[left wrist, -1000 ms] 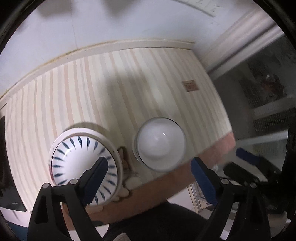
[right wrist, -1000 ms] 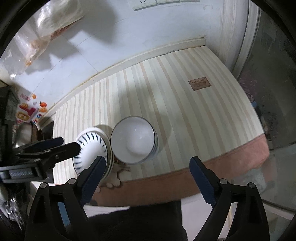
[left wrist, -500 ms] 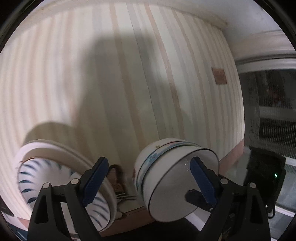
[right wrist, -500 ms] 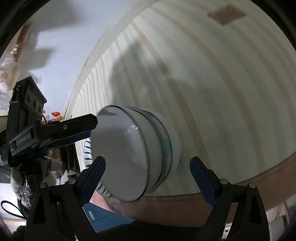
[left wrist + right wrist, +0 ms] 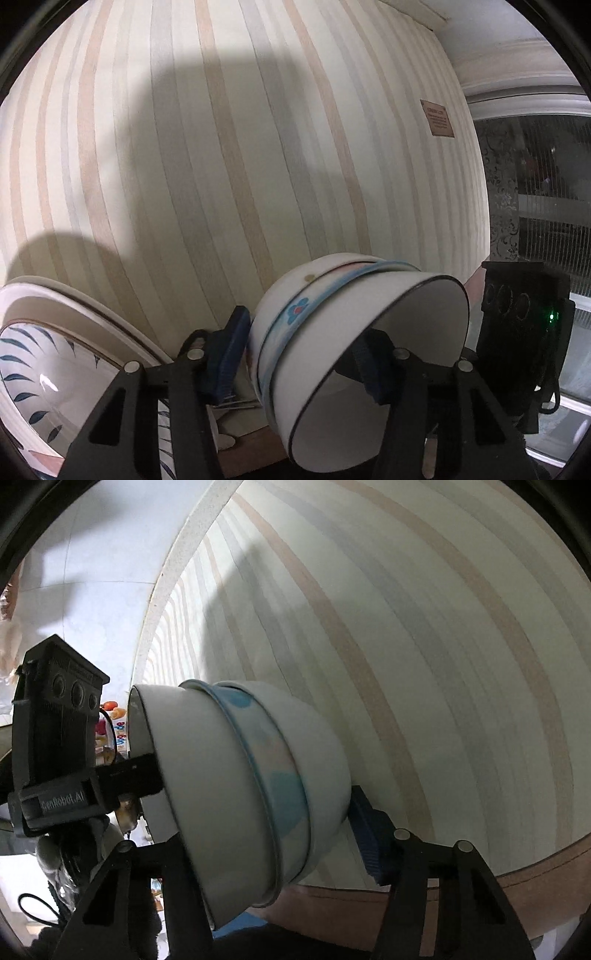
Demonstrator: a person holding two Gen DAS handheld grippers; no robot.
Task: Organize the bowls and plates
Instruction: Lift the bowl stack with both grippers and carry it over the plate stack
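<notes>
Dropped close over the striped desk [image 5: 258,147] since a second ago, both views now filled by the stack of bowls [image 5: 354,332]. Beside it on the left, a stack of leaf-patterned plates [image 5: 55,369]. Left gripper [image 5: 303,354] just narrowed, fingers either side of the stack's left wall (one inside the top bowl). Right gripper [image 5: 236,849] likewise astride the right wall. Contact unclear; half-closed both.
</notes>
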